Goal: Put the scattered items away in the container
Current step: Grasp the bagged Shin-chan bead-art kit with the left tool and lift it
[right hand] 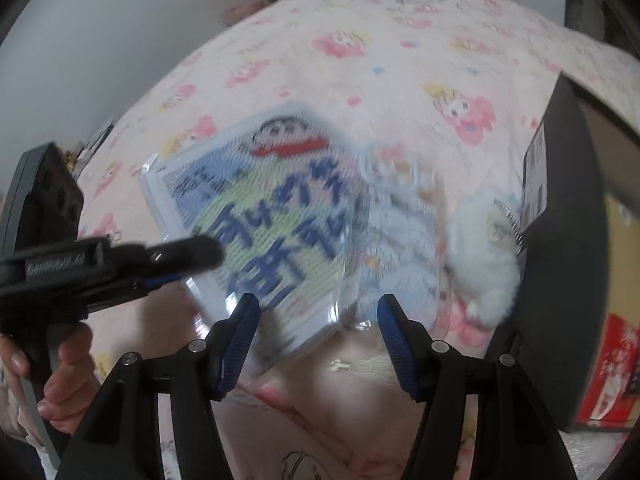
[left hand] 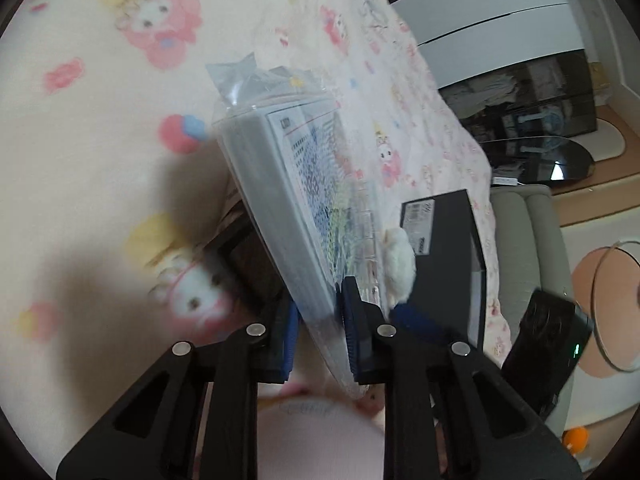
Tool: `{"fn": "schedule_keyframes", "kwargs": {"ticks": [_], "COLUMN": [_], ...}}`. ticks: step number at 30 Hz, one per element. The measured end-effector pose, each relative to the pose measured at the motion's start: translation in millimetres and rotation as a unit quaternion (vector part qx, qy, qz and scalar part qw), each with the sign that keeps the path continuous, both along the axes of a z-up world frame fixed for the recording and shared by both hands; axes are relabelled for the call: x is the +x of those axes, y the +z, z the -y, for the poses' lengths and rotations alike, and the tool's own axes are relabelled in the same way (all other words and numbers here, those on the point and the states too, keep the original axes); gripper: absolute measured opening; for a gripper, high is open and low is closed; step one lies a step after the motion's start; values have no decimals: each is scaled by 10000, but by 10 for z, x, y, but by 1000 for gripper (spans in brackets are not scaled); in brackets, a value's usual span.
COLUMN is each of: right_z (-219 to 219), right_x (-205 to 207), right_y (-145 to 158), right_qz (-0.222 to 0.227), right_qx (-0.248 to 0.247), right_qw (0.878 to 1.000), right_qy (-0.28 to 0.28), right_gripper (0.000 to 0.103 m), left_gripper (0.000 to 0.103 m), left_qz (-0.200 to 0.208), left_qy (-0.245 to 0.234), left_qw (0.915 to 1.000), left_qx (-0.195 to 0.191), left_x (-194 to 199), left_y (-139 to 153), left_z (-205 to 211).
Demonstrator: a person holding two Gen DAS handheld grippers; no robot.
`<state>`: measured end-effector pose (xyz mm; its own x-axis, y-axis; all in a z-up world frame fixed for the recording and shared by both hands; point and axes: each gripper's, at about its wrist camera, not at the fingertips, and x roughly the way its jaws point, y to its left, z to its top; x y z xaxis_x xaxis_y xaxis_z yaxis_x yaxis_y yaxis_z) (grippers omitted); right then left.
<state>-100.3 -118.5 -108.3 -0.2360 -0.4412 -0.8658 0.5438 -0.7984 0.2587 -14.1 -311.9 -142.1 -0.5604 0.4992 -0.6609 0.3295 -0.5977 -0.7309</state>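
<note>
Between left jaws, bagged cartoon-print board

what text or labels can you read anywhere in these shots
None reads cleanly.
Blue characters on the plastic-bagged cartoon kit: motion-blurred, unreadable.
White barcode label on the black box: too small.
Embossed brand on the left gripper body: blurred.
Round tag on the white fluffy plush: illegible.

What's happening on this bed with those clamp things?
A person is tidying up with two tools. The left hand-held gripper is shut on a bagged cartoon picture kit, lifting it off the pink blanket. The right hand-held gripper hangs open nearby. A white fluffy toy lies beside the black box.
</note>
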Motion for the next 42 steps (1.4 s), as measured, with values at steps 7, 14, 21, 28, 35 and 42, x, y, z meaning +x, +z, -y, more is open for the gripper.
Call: {"fn": "schedule_keyframes", "kwargs": {"ticks": [7,14,21,28,35,42], "right_z": [270,540,456,772,1019,1096], "right_x": [110,-209,-362,-290,-520,-431], "right_y": [141,-243,-33,-139,-303,-399], "right_qz": [15,-173,-574,6,-66,603], "right_qx": [-413,531,247,-221,-51,219], "right_qw": [9962,9967,9972,9920,9915,9835], "right_qy": [767,589,407,1247,1295,1690], "right_gripper": [57,57,56,56,63,60], "left_gripper": [23,25,32,31,35,39], "left_qz": [53,256,455,552,576,684], "left_qy": [398,524,684,748,865,1438], "left_qw": [9992,9979,9949,9936,9925,9809], "left_qx": [-63,-281,-584,-639,-645,-1114], "left_x": [352,448,600,664,665,501], "left_y": [21,-102,-208,-301,-294,-259], "left_z": [393,555,621,583,578,732]}}
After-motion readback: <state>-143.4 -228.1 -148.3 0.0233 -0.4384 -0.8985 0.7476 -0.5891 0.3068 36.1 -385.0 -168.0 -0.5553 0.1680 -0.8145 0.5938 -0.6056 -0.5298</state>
